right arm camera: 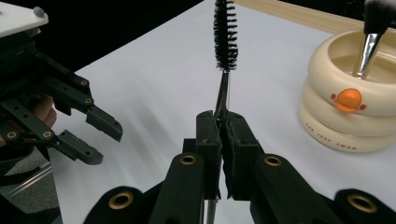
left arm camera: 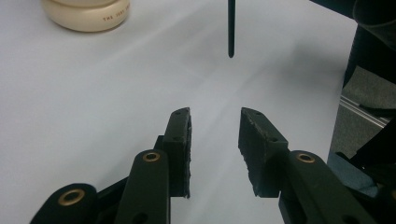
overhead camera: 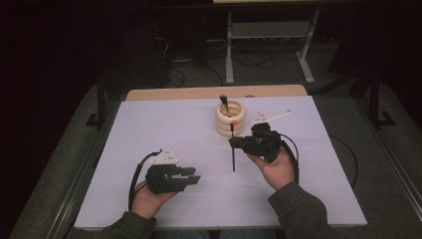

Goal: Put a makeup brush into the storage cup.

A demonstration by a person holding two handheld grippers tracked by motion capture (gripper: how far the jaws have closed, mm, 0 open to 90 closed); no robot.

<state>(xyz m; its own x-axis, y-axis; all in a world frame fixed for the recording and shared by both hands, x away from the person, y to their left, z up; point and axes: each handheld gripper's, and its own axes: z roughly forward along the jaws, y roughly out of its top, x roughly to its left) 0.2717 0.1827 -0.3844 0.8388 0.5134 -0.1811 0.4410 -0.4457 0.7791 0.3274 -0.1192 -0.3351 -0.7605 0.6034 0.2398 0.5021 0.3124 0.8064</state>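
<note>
— While the right gripper (right arm camera: 219,128) pinches a mascara wand (right arm camera: 225,37) by its thin stem, where's the left?
— Near the table's (overhead camera: 149,129) front edge, the left gripper (left arm camera: 215,140) is parted, holding nothing. A cream ringed holder (overhead camera: 230,118) with a makeup brush (overhead camera: 224,103) stands toward the far edge.

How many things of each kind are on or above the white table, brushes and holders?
Brushes: 2, the mascara brush held in the right gripper and the makeup brush standing in the holder.
Cream ringed holder: 1.
Total: 3.
</note>
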